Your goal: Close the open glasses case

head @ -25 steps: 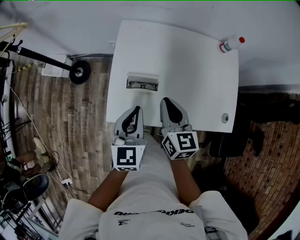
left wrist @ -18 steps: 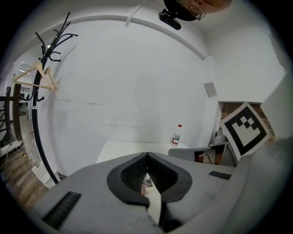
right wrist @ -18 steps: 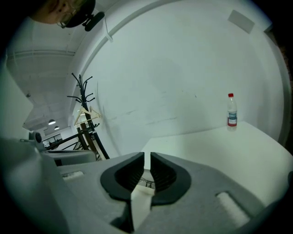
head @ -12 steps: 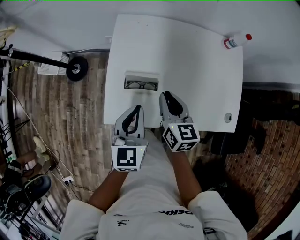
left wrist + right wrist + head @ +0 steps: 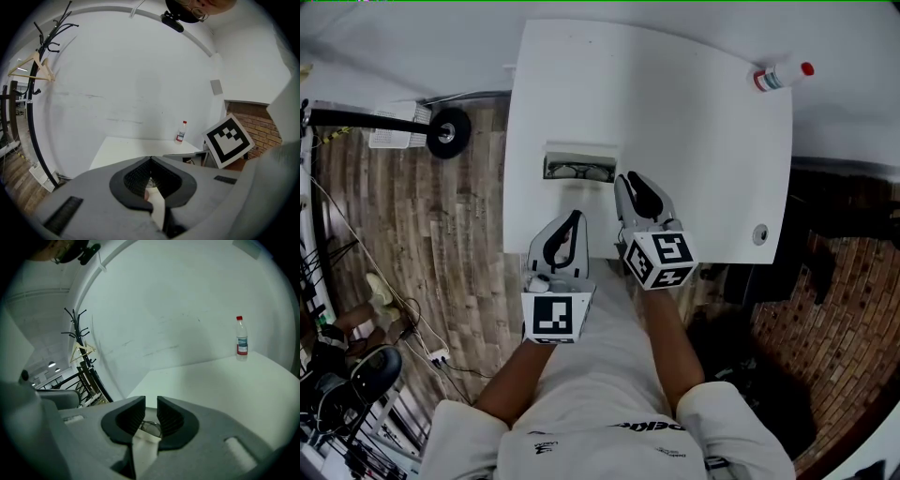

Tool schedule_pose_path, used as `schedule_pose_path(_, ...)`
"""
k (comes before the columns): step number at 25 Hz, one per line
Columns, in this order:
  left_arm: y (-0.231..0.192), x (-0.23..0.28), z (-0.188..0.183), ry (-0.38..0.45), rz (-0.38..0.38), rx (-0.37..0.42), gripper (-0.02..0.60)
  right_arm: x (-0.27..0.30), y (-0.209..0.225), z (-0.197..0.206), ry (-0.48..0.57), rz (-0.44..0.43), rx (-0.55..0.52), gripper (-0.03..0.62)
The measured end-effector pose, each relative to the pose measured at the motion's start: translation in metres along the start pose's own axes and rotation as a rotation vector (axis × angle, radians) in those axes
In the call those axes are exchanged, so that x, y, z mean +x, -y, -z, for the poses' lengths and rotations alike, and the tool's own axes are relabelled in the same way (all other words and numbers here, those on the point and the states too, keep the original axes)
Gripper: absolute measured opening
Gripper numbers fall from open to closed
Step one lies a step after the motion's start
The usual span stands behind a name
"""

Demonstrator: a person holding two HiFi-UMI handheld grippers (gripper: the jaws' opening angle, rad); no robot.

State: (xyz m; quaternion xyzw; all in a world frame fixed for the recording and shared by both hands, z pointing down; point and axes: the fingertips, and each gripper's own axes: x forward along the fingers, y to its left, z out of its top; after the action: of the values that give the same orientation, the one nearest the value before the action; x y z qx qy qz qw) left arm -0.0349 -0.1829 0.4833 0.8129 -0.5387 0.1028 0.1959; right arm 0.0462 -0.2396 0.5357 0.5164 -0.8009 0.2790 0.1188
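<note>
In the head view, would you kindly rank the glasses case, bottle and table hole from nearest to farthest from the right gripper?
1. Glasses case, just left of the right gripper.
2. Table hole, by the right edge.
3. Bottle, far right corner.

Even bright indoor light, soft shadows, heavy fisheye bending, dark vignetted corners, near foreground blurred

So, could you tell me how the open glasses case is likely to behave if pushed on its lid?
The glasses case looks small and probably light, so it may slide on the smooth white table unless steadied. Its raised lid seems rigid, likely swinging as one piece. The glasses inside look fragile; press gently.
</note>
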Motion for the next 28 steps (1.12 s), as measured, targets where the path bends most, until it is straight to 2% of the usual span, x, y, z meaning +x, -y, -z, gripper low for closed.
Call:
schedule_pose_path(10, -0.006, 0.014, 0.012, -0.04, 0.004, -0.02, -0.002, 0.03, 0.015, 0.019, -0.064, 0.007, 0.004, 0.069)
schedule_pose_path(20, -0.005, 0.023, 0.023, -0.056, 0.027, -0.036, -0.002, 0.05, 0.029, 0.025, -0.087, 0.014, 0.025, 0.069)
schedule_pose_path(28, -0.001, 0.029, 0.026, -0.071, 0.048, -0.042, -0.002, 0.062, 0.033, 0.033, -0.114, -0.018, 0.061, 0.069)
